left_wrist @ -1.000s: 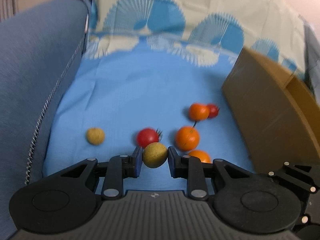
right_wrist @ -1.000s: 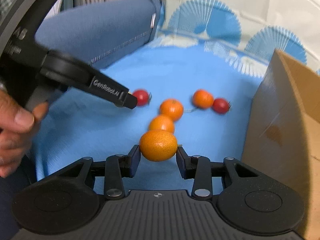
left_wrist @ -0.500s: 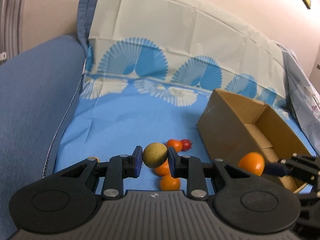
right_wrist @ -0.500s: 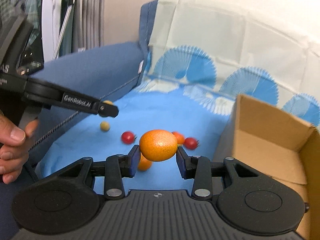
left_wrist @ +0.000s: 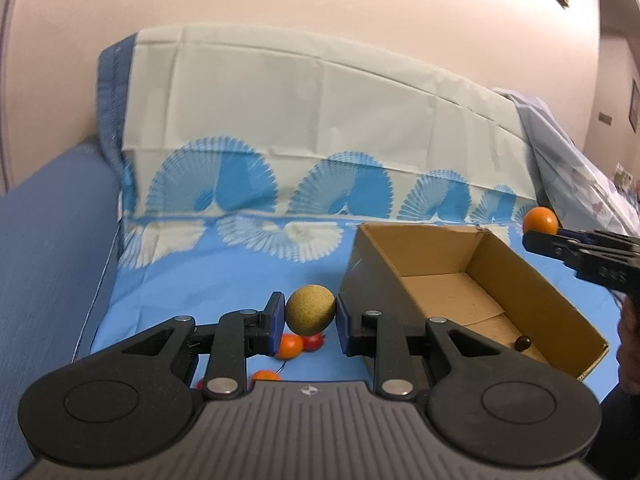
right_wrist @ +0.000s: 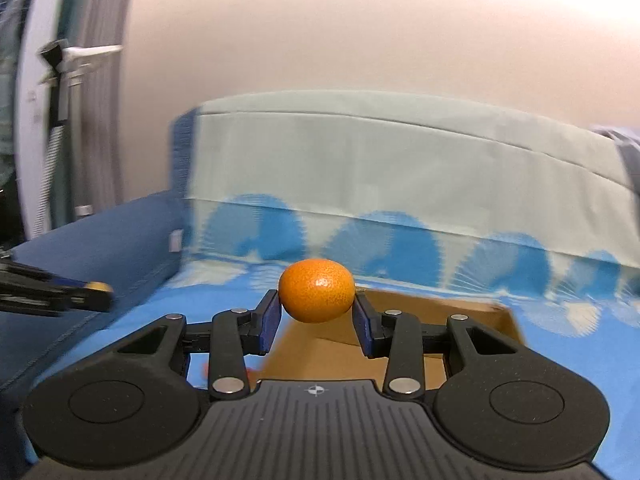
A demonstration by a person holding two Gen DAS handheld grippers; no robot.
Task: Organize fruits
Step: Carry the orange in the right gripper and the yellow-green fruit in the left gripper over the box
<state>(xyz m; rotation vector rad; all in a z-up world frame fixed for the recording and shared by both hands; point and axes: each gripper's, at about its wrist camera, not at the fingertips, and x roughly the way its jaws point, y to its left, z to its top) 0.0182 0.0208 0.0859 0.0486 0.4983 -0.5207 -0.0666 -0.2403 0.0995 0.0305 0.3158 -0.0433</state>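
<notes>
- the left gripper [left_wrist: 311, 317] has its jaws nearly closed, pinching a tan round fruit [left_wrist: 310, 310] lifted above the blue sheet [left_wrist: 208, 276].
- the right gripper [right_wrist: 316, 318] clamps a mandarin [right_wrist: 316, 290] over the cardboard box [left_wrist: 516, 280], jaws a little wider.
- the box holds just 1 small dark item [left_wrist: 523, 343], so sorting looks barely begun.
- at least 3 orange and red fruits [left_wrist: 290, 346] are left on the sheet.

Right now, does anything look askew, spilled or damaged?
Nothing spilled or damaged. The cardboard box sits tilted on the blue sheet, with one small dark item in its low corner. The left gripper holds a tan fruit, and the right gripper an orange.
</notes>
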